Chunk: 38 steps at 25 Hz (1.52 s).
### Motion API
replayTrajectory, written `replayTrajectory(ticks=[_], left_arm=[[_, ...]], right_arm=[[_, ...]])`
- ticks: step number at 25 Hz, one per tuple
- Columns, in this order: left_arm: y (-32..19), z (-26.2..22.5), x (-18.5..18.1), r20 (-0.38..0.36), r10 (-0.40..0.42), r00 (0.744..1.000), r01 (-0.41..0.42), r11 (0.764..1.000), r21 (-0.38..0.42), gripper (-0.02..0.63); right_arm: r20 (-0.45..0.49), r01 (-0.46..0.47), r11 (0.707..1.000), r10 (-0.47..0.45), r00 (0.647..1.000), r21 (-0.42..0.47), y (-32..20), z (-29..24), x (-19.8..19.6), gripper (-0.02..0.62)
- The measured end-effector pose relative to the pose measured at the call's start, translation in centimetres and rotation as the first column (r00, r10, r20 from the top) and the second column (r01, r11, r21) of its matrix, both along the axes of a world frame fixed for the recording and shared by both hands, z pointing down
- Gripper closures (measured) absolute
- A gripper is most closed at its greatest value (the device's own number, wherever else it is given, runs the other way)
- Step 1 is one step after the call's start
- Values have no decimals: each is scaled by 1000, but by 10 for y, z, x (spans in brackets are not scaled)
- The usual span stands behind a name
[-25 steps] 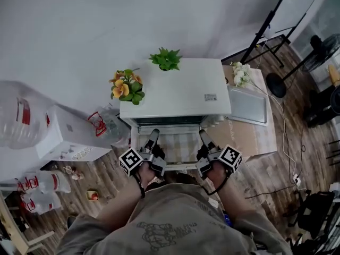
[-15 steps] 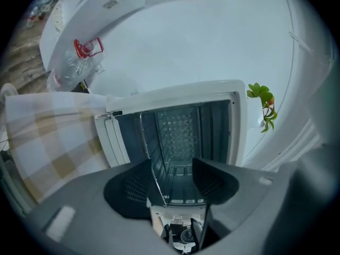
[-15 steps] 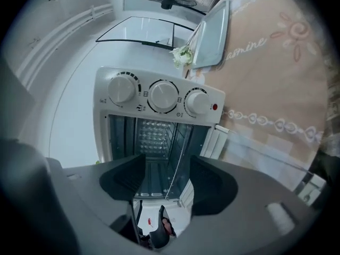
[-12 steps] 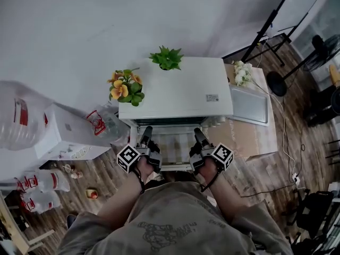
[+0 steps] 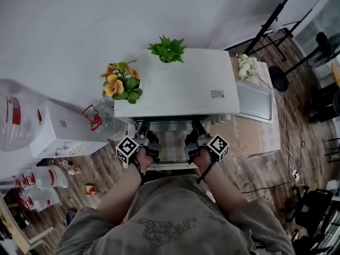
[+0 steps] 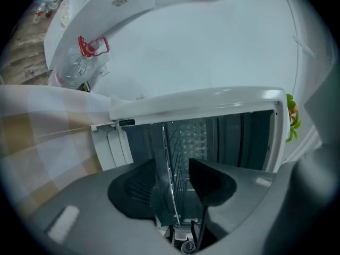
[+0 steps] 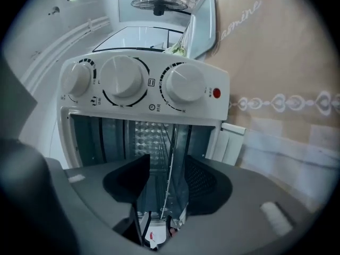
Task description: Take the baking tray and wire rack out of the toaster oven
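A white toaster oven (image 5: 175, 89) stands open toward me, its door (image 5: 170, 149) folded down. Both grippers reach level into the oven mouth, left gripper (image 5: 144, 127) and right gripper (image 5: 196, 127), rolled onto their sides. In the left gripper view the wire rack (image 6: 169, 158) and the grey baking tray edge (image 6: 158, 153) run between the pads of the left gripper (image 6: 172, 187), with a gap at one pad. In the right gripper view the rack (image 7: 171, 158) and tray (image 7: 181, 153) sit inside the right gripper (image 7: 167, 187), whose jaws have just been closing; a gap still shows.
Orange flowers (image 5: 121, 84) and a green plant (image 5: 168, 49) sit at the oven's back left. White flowers (image 5: 245, 65), a white tray (image 5: 255, 100) and a cardboard box (image 5: 249, 134) lie to the right. Three control knobs (image 7: 125, 78) flank the opening. Water bottles (image 5: 16, 116) crowd the left floor.
Both grippers have moved forward and down, from over the open door into the oven mouth. Their tips now sit under the oven's front edge.
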<state>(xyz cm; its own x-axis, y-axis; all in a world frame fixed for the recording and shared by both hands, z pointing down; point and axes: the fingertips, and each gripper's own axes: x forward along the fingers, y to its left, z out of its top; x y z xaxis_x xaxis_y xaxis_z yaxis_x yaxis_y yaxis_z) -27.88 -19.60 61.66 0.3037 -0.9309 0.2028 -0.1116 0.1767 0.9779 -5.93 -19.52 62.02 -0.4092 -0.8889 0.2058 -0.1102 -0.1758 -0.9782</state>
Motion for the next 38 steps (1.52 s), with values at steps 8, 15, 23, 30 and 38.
replayTrajectory(ticks=[8,15,23,30,38], left_arm=[[-25,8,-2,-54,-5,999,9,996,86,492],[-45,-1,-3,-118,-41,992,64,980,191,560],[-62,-6,-8,-117,-78,990,107,956,274,532],[-79,-5,-9,-110,-79,991,108,950,293,549],[-72,-13,-9,-112,-74,991,104,949,298,603]], right_arm=[[27,-16,999,14,1000,42,-23,16,-9,405],[62,-53,991,46,997,120,-44,19,-18,434],[160,-122,973,91,983,194,-63,5,-15,434],[172,-145,964,108,979,221,-77,3,-16,471],[181,-147,969,112,977,197,-70,0,-13,560]])
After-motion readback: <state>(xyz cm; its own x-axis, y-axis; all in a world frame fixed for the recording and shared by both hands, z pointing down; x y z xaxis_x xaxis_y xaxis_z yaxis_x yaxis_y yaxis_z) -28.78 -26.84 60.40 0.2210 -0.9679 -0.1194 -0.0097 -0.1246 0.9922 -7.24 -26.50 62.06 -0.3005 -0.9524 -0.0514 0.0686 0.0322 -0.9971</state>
